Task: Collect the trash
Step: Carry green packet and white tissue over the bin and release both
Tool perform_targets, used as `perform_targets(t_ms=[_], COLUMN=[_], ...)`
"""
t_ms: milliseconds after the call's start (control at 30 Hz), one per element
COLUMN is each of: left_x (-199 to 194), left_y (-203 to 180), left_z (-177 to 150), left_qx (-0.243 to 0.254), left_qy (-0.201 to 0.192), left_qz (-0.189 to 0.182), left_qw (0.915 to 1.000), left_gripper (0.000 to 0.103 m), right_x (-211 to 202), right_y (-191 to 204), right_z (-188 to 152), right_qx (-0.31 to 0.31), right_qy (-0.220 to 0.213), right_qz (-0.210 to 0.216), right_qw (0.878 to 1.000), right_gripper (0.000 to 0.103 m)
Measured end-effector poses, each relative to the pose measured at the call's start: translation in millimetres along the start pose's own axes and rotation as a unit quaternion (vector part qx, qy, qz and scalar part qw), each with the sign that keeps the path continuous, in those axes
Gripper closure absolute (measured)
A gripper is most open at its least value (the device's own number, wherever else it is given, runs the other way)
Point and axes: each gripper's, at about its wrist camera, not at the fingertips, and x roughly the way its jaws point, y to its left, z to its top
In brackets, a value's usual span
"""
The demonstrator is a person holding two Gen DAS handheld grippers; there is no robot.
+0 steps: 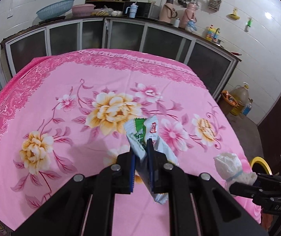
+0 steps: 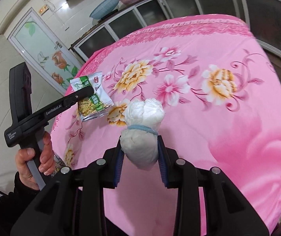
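While both items hang clear above the pink floral tabletop (image 1: 65,90), we list: left tongs (image 1: 141,158) pinched tight on a green-and-white snack wrapper (image 1: 140,133); right tongs (image 2: 140,153) narrowly parted, clamping a white tissue bundle (image 2: 142,129) tied with a blue band. Risks, as we judge: the slick wrapper slides out; the soft bundle squeezes loose short of the yellow-rimmed bin (image 1: 260,163).

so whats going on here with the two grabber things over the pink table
A person is clearing trash off the pink floral tablecloth, one handheld gripper per hand. The left gripper is shut on a green-and-white snack wrapper. The right gripper is clamped on a white bundle tied with a blue band. Both pieces are lifted clear of the cloth.
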Motion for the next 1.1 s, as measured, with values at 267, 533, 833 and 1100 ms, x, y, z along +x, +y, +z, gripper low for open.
perform_targets(t_ms=[267, 533, 833, 1100], left_x=[-12.2, -16.1, -15.4, -13.7], left_y=[-63.0, -126.7, -200.7, -255.0], left_z=[-25.2, -39.4, -49.0, -56.7], left_qx=[0.043, 0.093, 0.157, 0.198], left_qy=[0.003, 0.007, 0.007, 0.007], left_qz=[-0.045, -0.080, -0.119, -0.155], left_qw=[0.9981, 0.9924, 0.9804, 0.9679], left_gripper=[0.093, 0.093, 0.093, 0.093], right_x=[-35.6, -72.6, -118.8, -162.2], right_y=[-33.2, -71.5, -122.1, -163.3], right_z=[-23.6, -44.6, -69.6, -93.7], right_qx=[0.032, 0.069, 0.121, 0.161], right_qy=[-0.023, -0.058, -0.103, -0.142], right_qz=[-0.018, -0.043, -0.079, -0.128], right_qw=[0.999, 0.995, 0.984, 0.968], right_gripper=[0.072, 0.072, 0.072, 0.072])
